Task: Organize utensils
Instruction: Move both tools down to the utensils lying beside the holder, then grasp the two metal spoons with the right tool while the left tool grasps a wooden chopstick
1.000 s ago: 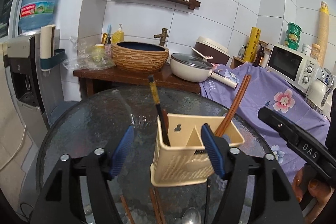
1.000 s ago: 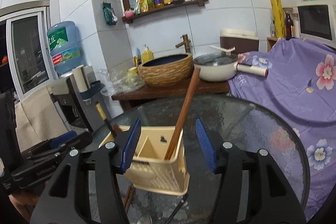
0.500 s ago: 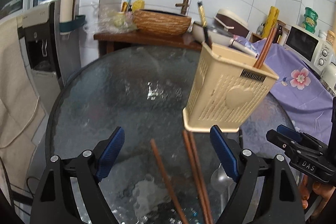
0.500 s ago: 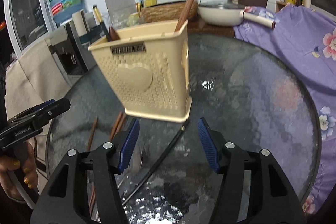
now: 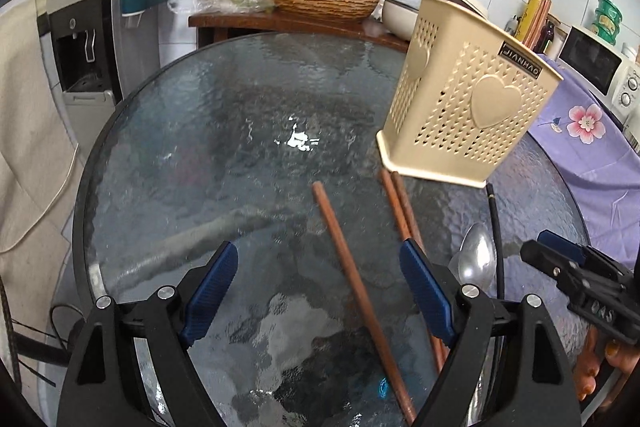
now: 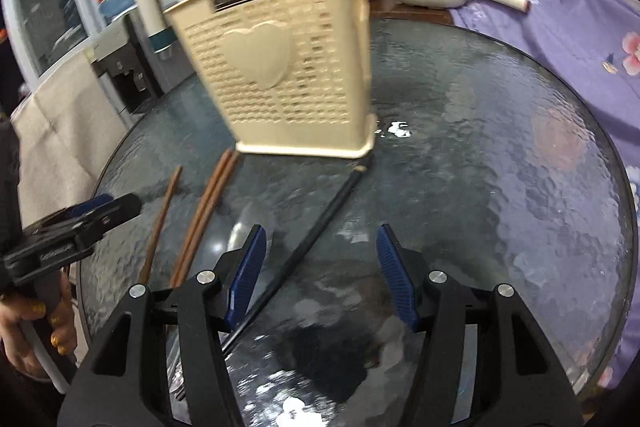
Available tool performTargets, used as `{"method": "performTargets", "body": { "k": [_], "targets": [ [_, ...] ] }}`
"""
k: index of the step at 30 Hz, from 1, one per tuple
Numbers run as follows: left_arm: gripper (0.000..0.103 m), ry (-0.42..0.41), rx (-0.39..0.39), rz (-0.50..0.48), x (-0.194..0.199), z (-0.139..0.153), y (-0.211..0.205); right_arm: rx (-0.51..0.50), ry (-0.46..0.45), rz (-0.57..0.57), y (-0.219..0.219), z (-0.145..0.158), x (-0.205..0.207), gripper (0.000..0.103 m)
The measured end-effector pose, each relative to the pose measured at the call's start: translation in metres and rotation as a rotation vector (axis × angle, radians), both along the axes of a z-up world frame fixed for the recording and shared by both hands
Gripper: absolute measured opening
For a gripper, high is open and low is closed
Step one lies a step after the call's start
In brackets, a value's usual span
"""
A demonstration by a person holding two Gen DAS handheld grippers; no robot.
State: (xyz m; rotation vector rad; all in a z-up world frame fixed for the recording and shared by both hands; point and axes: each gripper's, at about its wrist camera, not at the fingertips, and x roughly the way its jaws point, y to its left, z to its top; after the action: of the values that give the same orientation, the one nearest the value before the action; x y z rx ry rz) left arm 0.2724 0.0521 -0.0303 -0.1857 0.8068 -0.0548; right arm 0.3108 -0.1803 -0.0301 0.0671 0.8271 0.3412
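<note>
The cream utensil holder stands beyond both sets of fingers. You're at the pick-up step: your left gripper gapes empty around a brown chopstick, your right gripper empty around the black chopstick. Next, close squarely.

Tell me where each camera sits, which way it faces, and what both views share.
Left wrist: on the left gripper, angled down at the table; its open fingers and the right gripper show.
Right wrist: on the right gripper, angled down likewise; the left gripper and a hand show.
Shared: holder, chopsticks, spoon.
</note>
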Motion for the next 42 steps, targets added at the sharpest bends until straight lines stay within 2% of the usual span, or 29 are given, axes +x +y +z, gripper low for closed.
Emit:
{"method": "performTargets", "body": {
  "k": [7, 13, 16, 26, 32, 37, 42],
  "targets": [
    [0.081, 0.007, -0.004, 0.018, -0.005, -0.003, 0.006, -0.090, -0.076, 0.155, 0.044, 0.006, -0.024, 0.057],
    [0.080, -0.005, 0.006, 0.045, -0.006, 0.002, 0.016, -0.140, -0.043, 0.208, 0.067, -0.002, -0.020, 0.052],
    [0.080, -0.004, 0.005, 0.056, -0.006, 0.003, 0.022, -0.195, -0.024, 0.201, 0.078, -0.007, -0.014, 0.050],
    [0.080, -0.004, 0.004, 0.060, -0.005, 0.004, 0.028, -0.242, 0.027, 0.206, 0.087, -0.018, -0.003, 0.049],
    [0.080, 0.001, 0.012, 0.051, -0.003, 0.002, 0.025, -0.246, 0.040, 0.208, 0.093, -0.018, 0.005, 0.042],
    [0.080, 0.014, 0.017, 0.040, 0.000, 0.001, 0.020, -0.225, 0.056, 0.205, 0.097, -0.017, 0.012, 0.029],
    [0.080, 0.018, 0.025, 0.023, 0.005, 0.001, 0.011, -0.225, 0.058, 0.205, 0.097, -0.017, 0.012, 0.029]
  ]
}}
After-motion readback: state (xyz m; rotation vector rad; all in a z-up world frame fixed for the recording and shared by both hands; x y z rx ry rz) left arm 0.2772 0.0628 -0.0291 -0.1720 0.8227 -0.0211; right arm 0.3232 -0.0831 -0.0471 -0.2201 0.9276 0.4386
